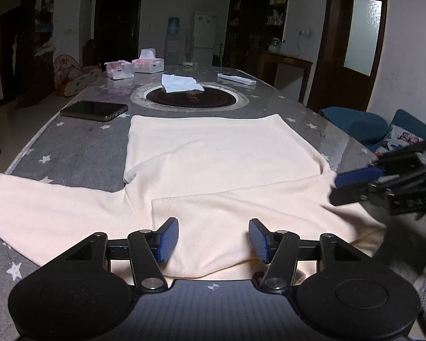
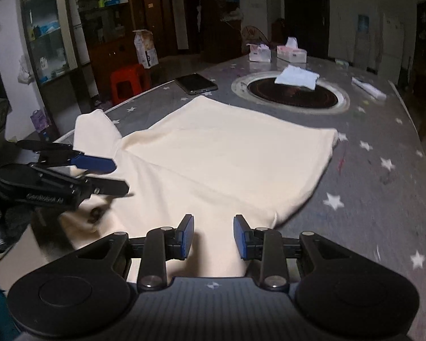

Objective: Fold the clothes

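A: Cream shirt (image 1: 221,153) lies flat at the table's (image 1: 79,147) near edge, one sleeve folded across the body.

B: Grippers?

A: Left gripper (image 1: 213,238) and right gripper (image 2: 213,236) both spread wide, holding nothing, low over the near hem.

B: Handling?

A: Soft, light, floppy. Pinch the hem or sleeve edge.

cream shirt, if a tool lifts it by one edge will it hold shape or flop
The cream shirt will probably flop: it lies flat and one sleeve is already folded over the body in soft creases. It looks thin, so likely light. On the glossy table it may slide rather than stay put when pushed.
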The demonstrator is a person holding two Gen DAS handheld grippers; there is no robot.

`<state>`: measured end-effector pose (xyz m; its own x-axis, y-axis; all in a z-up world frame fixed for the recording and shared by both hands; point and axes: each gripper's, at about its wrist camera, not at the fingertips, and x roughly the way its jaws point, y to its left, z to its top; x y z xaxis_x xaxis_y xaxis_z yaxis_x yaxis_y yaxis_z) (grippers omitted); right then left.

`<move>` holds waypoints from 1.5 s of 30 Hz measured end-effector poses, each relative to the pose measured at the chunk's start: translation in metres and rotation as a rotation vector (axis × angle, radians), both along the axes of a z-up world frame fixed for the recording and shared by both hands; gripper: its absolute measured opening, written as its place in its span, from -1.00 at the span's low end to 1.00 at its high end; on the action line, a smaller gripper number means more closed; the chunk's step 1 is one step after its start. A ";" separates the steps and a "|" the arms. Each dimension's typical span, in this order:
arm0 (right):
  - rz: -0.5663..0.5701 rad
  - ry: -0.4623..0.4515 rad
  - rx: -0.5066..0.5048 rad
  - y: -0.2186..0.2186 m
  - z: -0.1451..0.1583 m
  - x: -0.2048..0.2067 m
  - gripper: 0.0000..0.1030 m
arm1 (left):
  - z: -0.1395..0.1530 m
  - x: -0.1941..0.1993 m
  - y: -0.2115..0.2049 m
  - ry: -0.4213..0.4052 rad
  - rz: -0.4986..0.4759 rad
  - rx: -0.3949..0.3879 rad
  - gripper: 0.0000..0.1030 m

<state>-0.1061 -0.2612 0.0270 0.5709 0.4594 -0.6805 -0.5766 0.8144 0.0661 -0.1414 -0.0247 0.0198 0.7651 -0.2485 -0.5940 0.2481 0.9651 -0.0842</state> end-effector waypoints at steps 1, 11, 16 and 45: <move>0.004 -0.009 -0.008 0.003 -0.003 0.003 -0.41 | 0.000 0.000 -0.001 0.002 0.000 0.003 0.12; 0.004 -0.015 -0.118 0.000 -0.010 0.005 -0.41 | -0.003 -0.001 -0.016 0.028 -0.033 -0.032 0.14; -0.012 -0.013 -0.138 -0.007 -0.008 0.003 -0.41 | -0.004 -0.002 -0.026 0.029 -0.084 -0.051 0.17; 0.001 -0.056 -0.061 -0.003 0.018 -0.012 -0.11 | 0.005 0.039 0.166 0.011 0.723 0.023 0.12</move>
